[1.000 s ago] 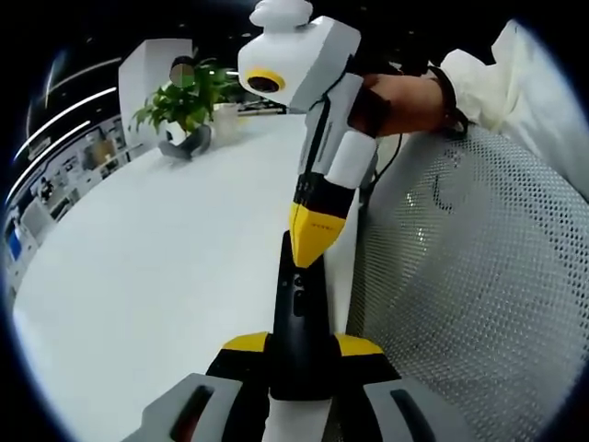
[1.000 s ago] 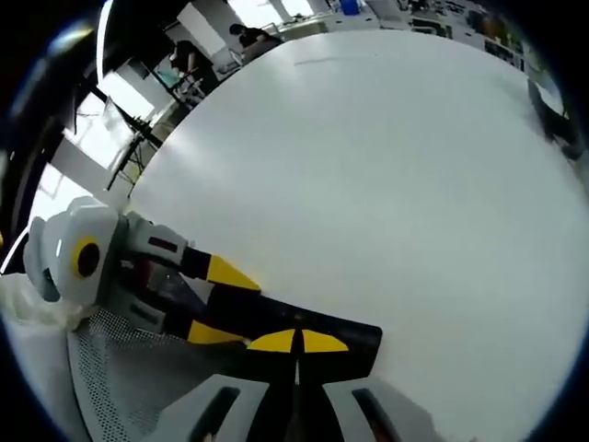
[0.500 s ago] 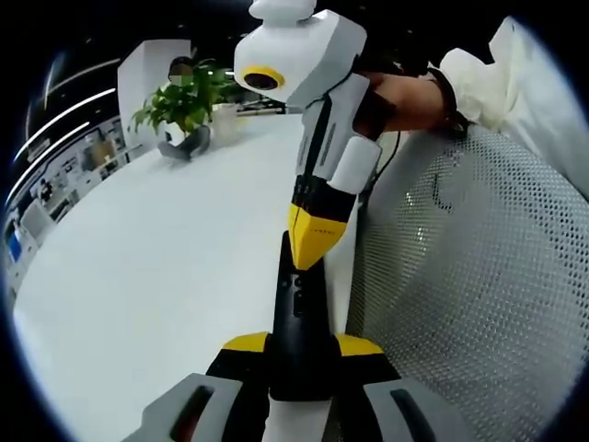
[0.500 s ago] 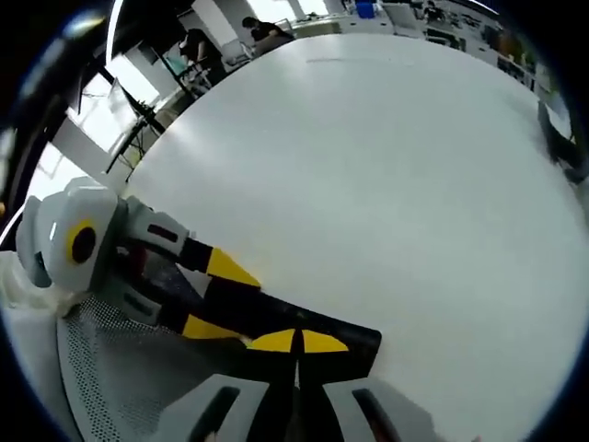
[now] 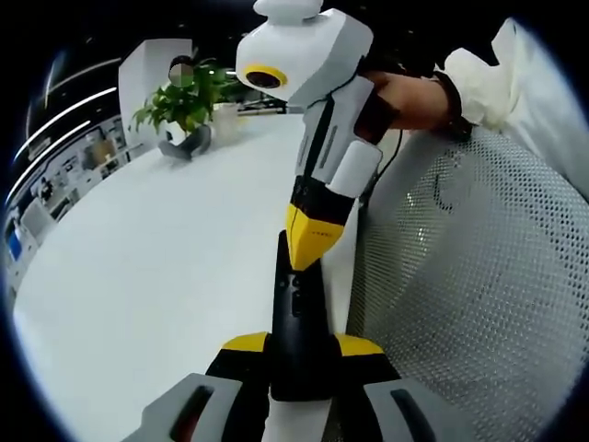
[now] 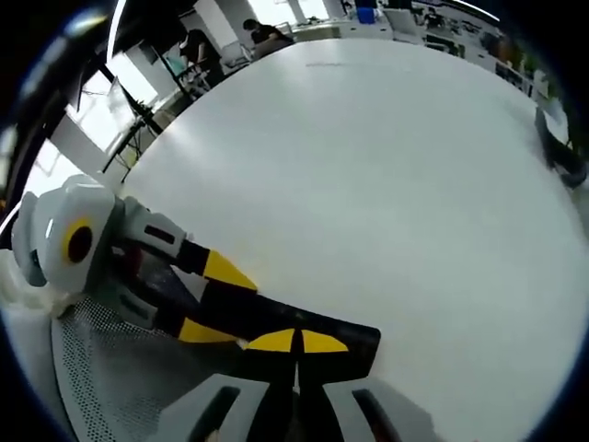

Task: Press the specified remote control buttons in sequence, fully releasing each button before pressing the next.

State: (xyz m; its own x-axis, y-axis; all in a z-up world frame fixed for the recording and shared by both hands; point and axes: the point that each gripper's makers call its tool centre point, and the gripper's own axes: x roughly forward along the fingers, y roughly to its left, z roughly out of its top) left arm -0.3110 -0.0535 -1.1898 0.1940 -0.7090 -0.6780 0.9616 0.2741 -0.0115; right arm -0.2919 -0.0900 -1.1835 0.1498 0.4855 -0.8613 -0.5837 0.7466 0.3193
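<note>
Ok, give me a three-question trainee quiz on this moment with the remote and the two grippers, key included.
1. True or false: the left gripper is shut on the black remote.
2. Multiple choice: the right gripper has its closed yellow tips
A) resting on the potted plant
B) down at the remote's button face
C) hooked in the mesh chair back
3. Short answer: what surface lies under the remote?

Key
1. True; its jaws clamp the remote's near end.
2. B
3. The white table.
</note>
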